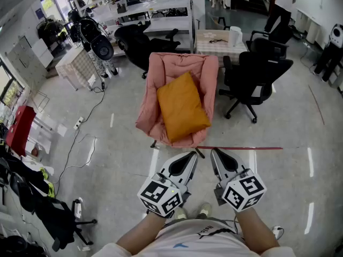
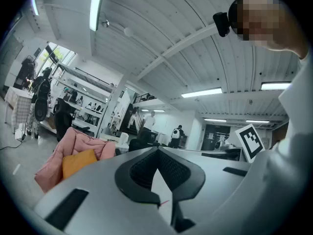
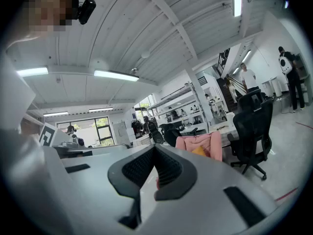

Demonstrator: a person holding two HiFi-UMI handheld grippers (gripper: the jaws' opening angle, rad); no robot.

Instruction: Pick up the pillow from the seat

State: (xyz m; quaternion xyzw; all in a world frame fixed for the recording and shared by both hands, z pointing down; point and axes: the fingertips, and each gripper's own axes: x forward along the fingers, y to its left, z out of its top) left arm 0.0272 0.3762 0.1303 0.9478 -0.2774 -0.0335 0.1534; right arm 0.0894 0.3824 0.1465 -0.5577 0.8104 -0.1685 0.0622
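An orange pillow (image 1: 182,107) leans in a pink padded seat (image 1: 153,74) on the floor ahead of me. My left gripper (image 1: 194,154) and right gripper (image 1: 213,152) are held side by side close to my body. Both point toward the seat's front edge and stop short of it, and both are shut with nothing between the jaws. In the left gripper view the shut left gripper (image 2: 157,150) fills the foreground, with the seat (image 2: 78,142) and pillow (image 2: 78,163) at far left. In the right gripper view the right gripper (image 3: 155,148) is shut, and the seat (image 3: 200,142) and a sliver of pillow (image 3: 199,151) show beyond it.
A black office chair (image 1: 257,71) stands right of the seat and another (image 1: 140,43) behind it on the left. A small table (image 1: 214,39) sits behind the seat. A red line (image 1: 241,148) marks the floor near the seat's front. Cables (image 1: 80,143) trail left. A person (image 1: 281,4) stands far back.
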